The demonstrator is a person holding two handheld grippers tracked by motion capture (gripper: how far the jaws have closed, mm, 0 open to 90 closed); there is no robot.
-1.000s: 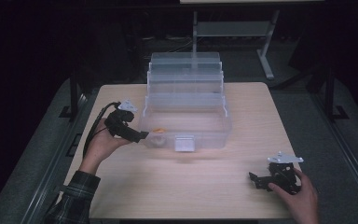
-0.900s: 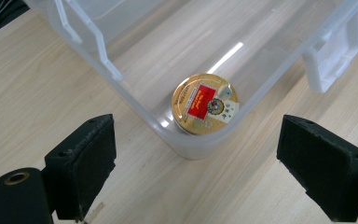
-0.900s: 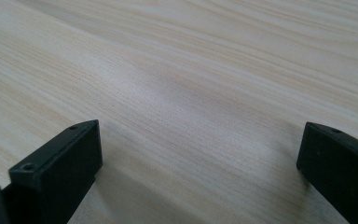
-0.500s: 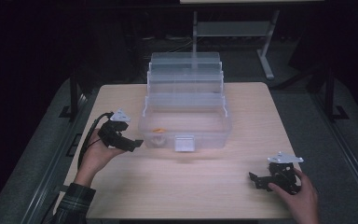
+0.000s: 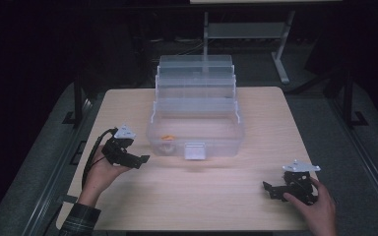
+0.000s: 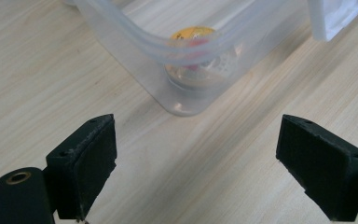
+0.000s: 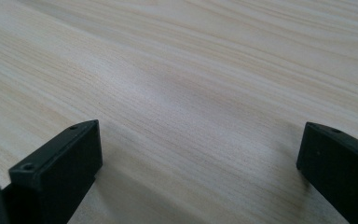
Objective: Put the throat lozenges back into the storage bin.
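Clear plastic box (image 5: pixel 197 132) just ahead of left gripper (image 5: pixel 140 160), fingers (image 6: pixel 81 165) wide, empty.

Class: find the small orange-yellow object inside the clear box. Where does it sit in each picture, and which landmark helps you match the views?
High view: the orange object lies in the clear box's front-left corner, nearest the left gripper.
Left gripper view: top centre, behind the box's rounded corner, beyond the open jaws.
Right gripper view: not in it; bare table between open jaws.
Shared landmark: that box corner, and the white latch.
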